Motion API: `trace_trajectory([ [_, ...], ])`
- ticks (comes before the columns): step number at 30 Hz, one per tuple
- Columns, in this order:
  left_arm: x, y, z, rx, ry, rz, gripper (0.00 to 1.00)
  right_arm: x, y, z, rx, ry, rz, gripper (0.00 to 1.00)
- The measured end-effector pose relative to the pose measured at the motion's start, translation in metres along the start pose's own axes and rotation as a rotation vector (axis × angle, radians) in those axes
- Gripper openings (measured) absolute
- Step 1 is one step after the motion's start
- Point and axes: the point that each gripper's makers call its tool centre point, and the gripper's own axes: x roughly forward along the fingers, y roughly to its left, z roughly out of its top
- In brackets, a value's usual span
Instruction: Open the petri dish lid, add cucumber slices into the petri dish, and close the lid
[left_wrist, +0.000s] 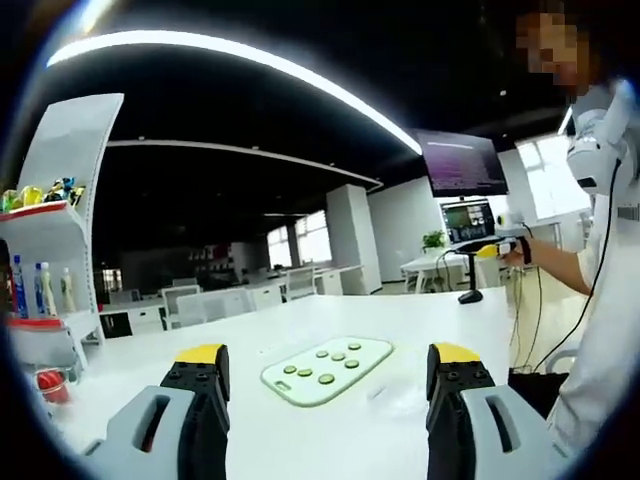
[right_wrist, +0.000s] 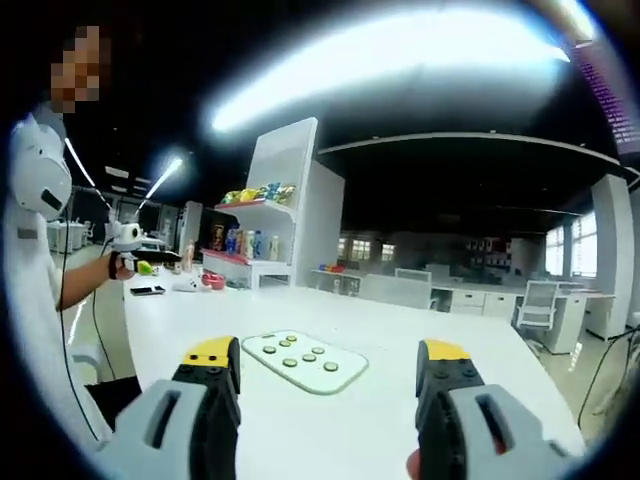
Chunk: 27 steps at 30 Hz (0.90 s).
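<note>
A pale green oblong tray (left_wrist: 290, 385) lies on the white table (left_wrist: 420, 320), holding several dark green cucumber slices (left_wrist: 326, 379). Just right of it a faint clear round shape (left_wrist: 398, 398) may be the petri dish; its lid cannot be made out. My left gripper (left_wrist: 328, 357) hovers short of the tray, open with nothing between its yellow-tipped jaws. In the right gripper view the same tray (right_wrist: 345, 372) with cucumber slices (right_wrist: 290, 362) sits ahead between the jaws. The right gripper (right_wrist: 328, 352) is open and empty too.
A white shelf unit (left_wrist: 45, 260) (right_wrist: 262, 235) with bottles and coloured items stands at the table's far side. A person in white (left_wrist: 605, 300) (right_wrist: 35, 260) stands beside the table holding a yellow-tipped device (left_wrist: 492, 250). A laptop (left_wrist: 468, 220) and wall screen (left_wrist: 462, 162) are behind.
</note>
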Motion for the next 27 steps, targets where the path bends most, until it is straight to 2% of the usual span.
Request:
trace_trajectory([
  [9, 0.008, -0.007, -0.008, -0.017, 0.022, -0.066, 0.81, 0.018, 0.011, -0.012, -0.007, 0.044, 0.062, 0.72],
  [14, 0.012, -0.018, -0.026, -0.016, 0.083, -0.132, 0.81, 0.028, 0.022, -0.019, -0.004, 0.062, 0.12, 0.72],
  [18, 0.017, -0.032, -0.044, 0.01, 0.171, -0.204, 0.81, 0.037, 0.028, -0.026, 0.002, 0.082, 0.166, 0.74],
  [27, 0.029, -0.039, -0.058, 0.014, 0.199, -0.252, 0.81, 0.054, 0.045, -0.041, 0.0, 0.116, 0.241, 0.75],
])
